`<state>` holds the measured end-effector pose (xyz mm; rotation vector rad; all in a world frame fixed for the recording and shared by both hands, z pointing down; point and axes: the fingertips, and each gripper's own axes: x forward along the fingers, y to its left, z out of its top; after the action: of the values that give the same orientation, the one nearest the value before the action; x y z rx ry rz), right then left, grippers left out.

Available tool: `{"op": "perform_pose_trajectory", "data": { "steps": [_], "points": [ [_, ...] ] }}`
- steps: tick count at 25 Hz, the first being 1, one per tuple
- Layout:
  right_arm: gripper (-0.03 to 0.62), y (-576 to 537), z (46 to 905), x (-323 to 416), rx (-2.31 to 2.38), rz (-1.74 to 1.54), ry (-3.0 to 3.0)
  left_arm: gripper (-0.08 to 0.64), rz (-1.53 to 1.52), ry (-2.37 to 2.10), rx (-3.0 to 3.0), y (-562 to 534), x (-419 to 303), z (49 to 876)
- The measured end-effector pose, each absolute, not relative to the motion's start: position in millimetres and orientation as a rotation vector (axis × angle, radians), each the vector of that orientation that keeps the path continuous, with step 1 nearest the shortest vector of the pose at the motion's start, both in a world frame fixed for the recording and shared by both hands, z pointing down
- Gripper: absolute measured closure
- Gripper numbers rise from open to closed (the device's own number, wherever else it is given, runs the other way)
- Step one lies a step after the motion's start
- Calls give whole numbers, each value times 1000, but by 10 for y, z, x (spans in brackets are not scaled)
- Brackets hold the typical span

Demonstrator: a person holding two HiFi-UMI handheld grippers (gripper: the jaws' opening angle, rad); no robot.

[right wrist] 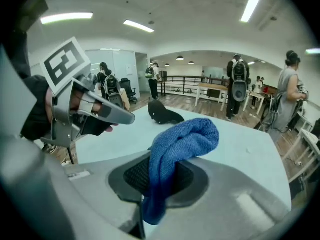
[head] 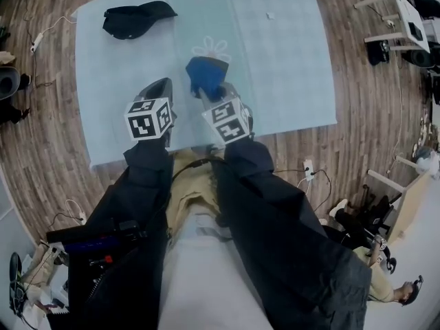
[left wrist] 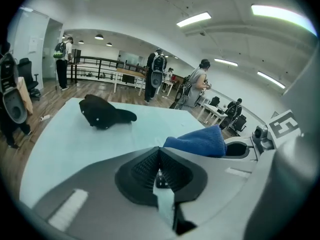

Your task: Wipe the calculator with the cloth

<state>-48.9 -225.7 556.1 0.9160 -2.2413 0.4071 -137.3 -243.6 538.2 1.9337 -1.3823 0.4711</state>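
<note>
My right gripper [head: 212, 89] is shut on a blue cloth [head: 205, 74], held just above the pale blue table [head: 275, 60]; in the right gripper view the cloth [right wrist: 180, 144] bunches up out of the jaws and a tail hangs down. My left gripper [head: 163, 86] is beside it on the left, jaws together at the tips. In the left gripper view a small dark piece with pale marks [left wrist: 161, 181], perhaps the calculator, shows in the slit between the pads. I cannot tell whether it is held or lies below. The cloth [left wrist: 197, 143] is just to the right.
A black cap-like object [head: 134, 18] lies at the table's far left. Wooden floor with cables surrounds the table. Several people stand among desks [left wrist: 200, 81] in the room beyond.
</note>
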Motion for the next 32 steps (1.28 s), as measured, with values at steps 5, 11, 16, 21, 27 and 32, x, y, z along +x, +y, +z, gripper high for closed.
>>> {"op": "perform_pose_trajectory", "data": {
  "steps": [5,11,16,21,27,32],
  "points": [
    [537,-2554,4862,-105,1201,385,-2305,565,369,-1427,2089,-2774,-1135,4803],
    [537,-2747,3966,420,1459,261,-2402,565,198,-1478,2307,-3005,-742,3949],
    [537,-2692,3465,620,1563,172,-2454,565,147,-1491,2385,-2925,-599,3518],
    [537,-2687,3087,734,1625,112,-2509,565,86,-1512,2481,-2864,-503,3121],
    [537,-2627,2794,864,1688,25,-2549,565,79,-1516,2548,-2762,-430,2862],
    [537,-2621,2544,922,1689,-45,-2581,565,49,-1570,2575,-2755,-468,2599]
  ]
}}
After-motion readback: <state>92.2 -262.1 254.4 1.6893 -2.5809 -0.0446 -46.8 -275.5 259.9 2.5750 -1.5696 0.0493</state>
